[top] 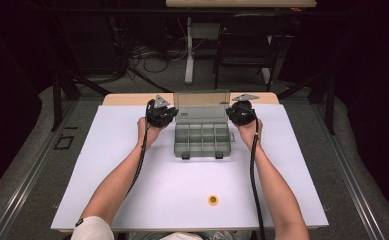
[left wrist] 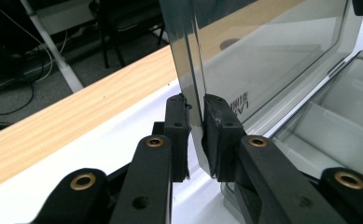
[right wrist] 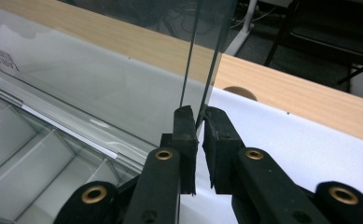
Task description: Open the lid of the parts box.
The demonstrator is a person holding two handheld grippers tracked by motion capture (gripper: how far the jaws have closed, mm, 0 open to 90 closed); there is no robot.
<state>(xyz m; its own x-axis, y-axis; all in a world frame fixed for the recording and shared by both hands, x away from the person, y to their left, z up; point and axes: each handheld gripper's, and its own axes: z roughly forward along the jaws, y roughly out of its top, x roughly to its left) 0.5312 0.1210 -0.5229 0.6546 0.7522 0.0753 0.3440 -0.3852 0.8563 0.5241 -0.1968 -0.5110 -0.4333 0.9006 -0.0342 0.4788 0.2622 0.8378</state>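
A clear grey compartment box [top: 178,141] lies at the far middle of the white table top, and its lid [top: 202,103] stands up open at the back. My left gripper [top: 174,113] is shut on the lid's left side edge. The left gripper view has the pads [left wrist: 219,126] pinching the lid's upright edge [left wrist: 191,60], with the box's compartments [left wrist: 342,116] at the right. My right gripper [top: 230,111] is shut on the lid's right side edge. In the right gripper view the lid [right wrist: 100,79] runs between the fingertips [right wrist: 184,123], and the dividers [right wrist: 34,154] lie lower left.
A small round yellow thing [top: 213,200] lies near the table's front edge, right of centre. A wooden strip [top: 132,98] runs along the table's far edge behind the box. Past the table are a desk leg [top: 188,50], cables and a chair [top: 247,45].
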